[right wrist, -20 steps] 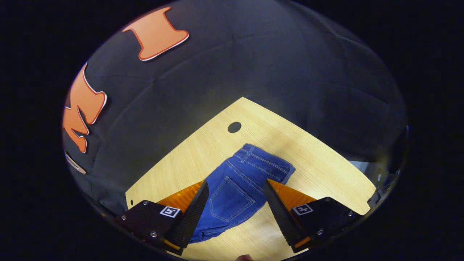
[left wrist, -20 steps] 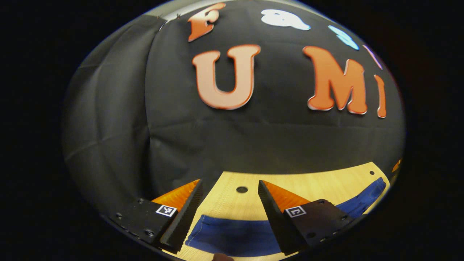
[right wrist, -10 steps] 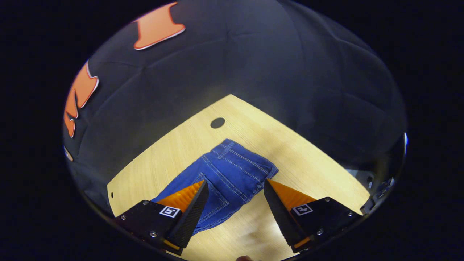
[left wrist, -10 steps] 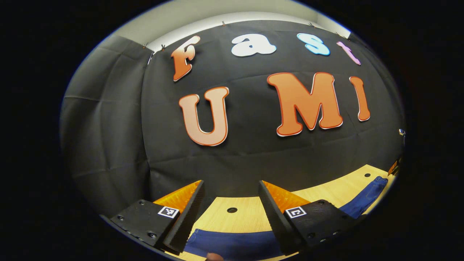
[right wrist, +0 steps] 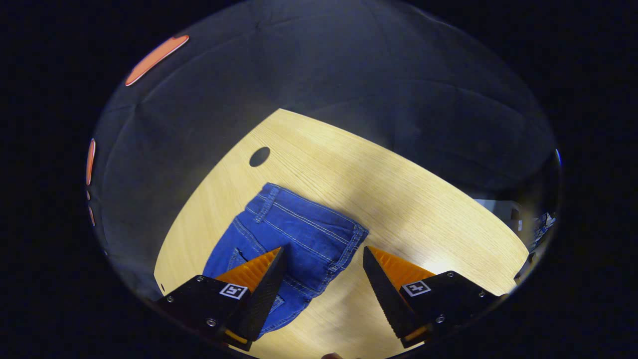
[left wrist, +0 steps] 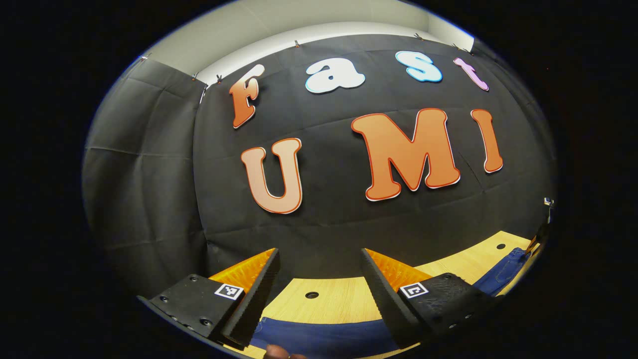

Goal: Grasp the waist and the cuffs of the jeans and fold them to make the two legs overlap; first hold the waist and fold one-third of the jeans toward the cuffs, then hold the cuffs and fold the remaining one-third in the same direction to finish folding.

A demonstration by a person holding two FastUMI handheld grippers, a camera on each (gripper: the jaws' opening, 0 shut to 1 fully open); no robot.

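The left gripper (left wrist: pixel 319 254) was spread wide and held nothing, its fingers level above the near part of the wooden table (left wrist: pixel 339 301) and aimed at the booth wall, with a strip of the jeans (left wrist: pixel 319 339) lying flat on the table below and between them. The right gripper (right wrist: pixel 324 252) was likewise wide apart and empty, tilted down over the table (right wrist: pixel 408 199), hanging above the waist end of the jeans (right wrist: pixel 294 229) without touching it. The jeans lay spread on the table near a round hole (right wrist: pixel 259 156) in the tabletop.
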